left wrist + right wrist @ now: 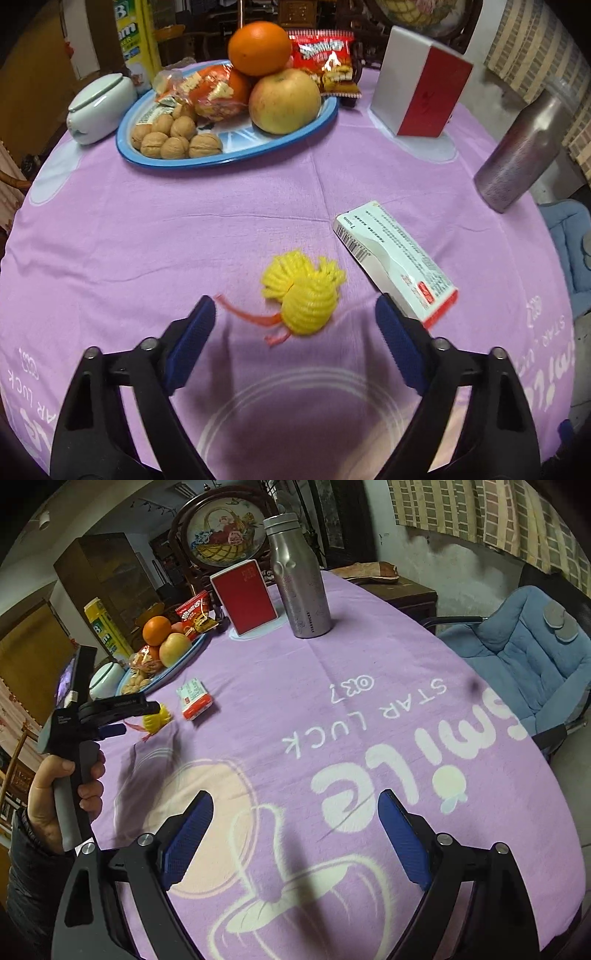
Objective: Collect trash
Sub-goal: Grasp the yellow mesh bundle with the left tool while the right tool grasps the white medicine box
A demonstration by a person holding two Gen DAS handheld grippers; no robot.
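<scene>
My left claw [295,317] hangs wide and empty just short of the yellow net [301,297], framing it for a grab; my right claw [295,825] gapes idle.

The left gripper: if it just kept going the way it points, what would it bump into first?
Most likely the yellow foam fruit net, lying between and just ahead of the left gripper's open fingers. The small white box sits off to one side. Depth is hard to judge.
</scene>
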